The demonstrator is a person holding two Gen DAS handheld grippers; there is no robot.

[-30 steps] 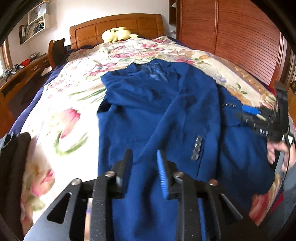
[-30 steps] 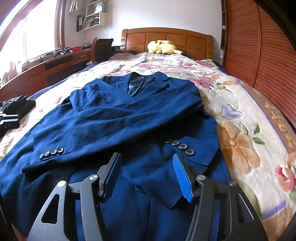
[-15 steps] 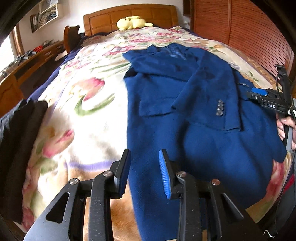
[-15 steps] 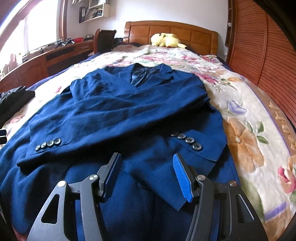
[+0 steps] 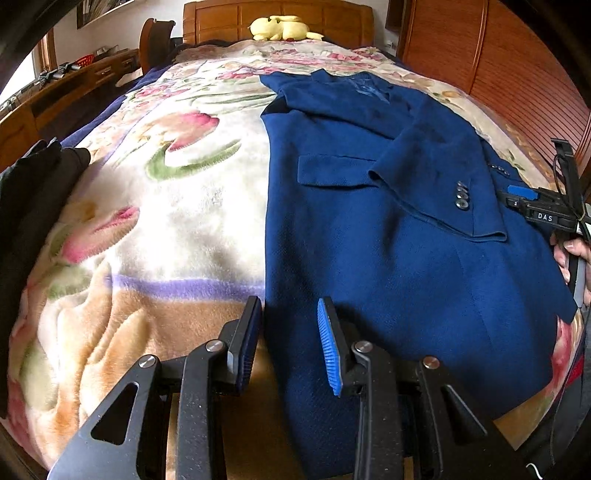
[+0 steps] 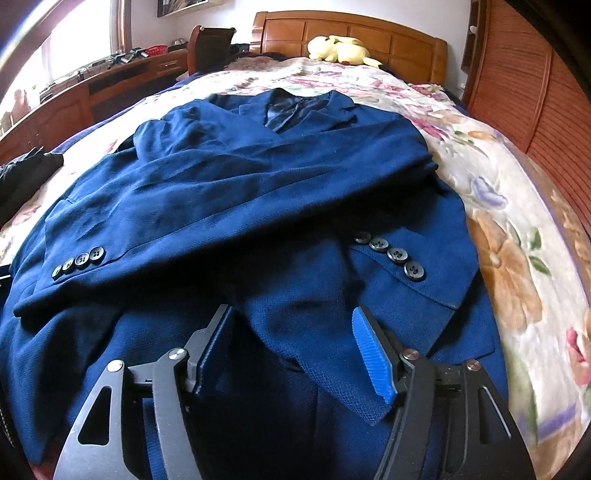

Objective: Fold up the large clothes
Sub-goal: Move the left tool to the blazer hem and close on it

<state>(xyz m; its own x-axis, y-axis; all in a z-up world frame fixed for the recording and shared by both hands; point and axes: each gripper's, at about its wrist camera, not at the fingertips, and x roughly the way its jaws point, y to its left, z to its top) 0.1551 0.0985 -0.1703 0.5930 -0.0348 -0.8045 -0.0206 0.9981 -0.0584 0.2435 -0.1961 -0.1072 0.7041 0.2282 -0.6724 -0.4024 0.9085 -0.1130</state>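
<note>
A dark blue suit jacket (image 5: 388, 236) lies flat on the floral bed blanket (image 5: 177, 229), collar toward the headboard, both sleeves folded across its front. It fills the right wrist view (image 6: 258, 192). My left gripper (image 5: 290, 314) is open and empty, low over the jacket's left edge near the hem, one finger on each side of that edge. My right gripper (image 6: 291, 328) is open and empty, low over the hem, with a cloth flap between its fingers. It also shows at the jacket's right side in the left wrist view (image 5: 535, 206).
A black garment (image 5: 33, 206) lies at the bed's left edge. A yellow plush toy (image 5: 282, 31) sits by the wooden headboard (image 6: 351, 40). A wooden wardrobe (image 5: 498, 70) stands on the right, a desk (image 6: 92, 99) and chair on the left.
My left gripper has drawn back and leftward from over the jacket's middle to its left hem edge. My right gripper has dropped lower and closer to the hem. Both stayed open.
</note>
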